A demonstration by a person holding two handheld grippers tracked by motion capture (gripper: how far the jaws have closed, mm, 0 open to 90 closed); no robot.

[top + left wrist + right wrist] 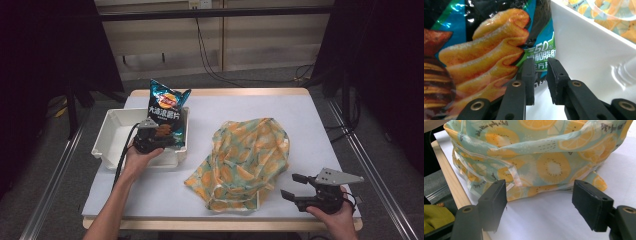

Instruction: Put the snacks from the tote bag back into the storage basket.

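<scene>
A: Over the white bin [112, 131] at the table's left, the left gripper [150, 141] sits against the lower edge of the chip bag [167, 112], which stands in the bin and leans on its far right corner.

B: Has it got hold of the bag?

A: I cannot tell. From the left gripper view its jaws stand close together with a narrow gap, right at the bag's bottom seam [537, 75], but whether foil is pinched between them is unclear.

B: And the other hand?

A: The right gripper [296, 186] rests near the table's front right corner, jaws spread wide and empty, facing the lemon-print bag [247, 160] that lies crumpled mid-table.

B: So how should the step go?

A: My guess is the chips go into the fabric bag. Pinch the seam firmly, not the puffy middle, lift slowly, and let the right gripper open the fabric's mouth [506, 170].

B: Any writing?

A: Chinese characters in white on the chip bag, a red-and-yellow logo too small to read, and "50" in the left gripper view. The fabric carries cursive script I cannot make out.
</scene>
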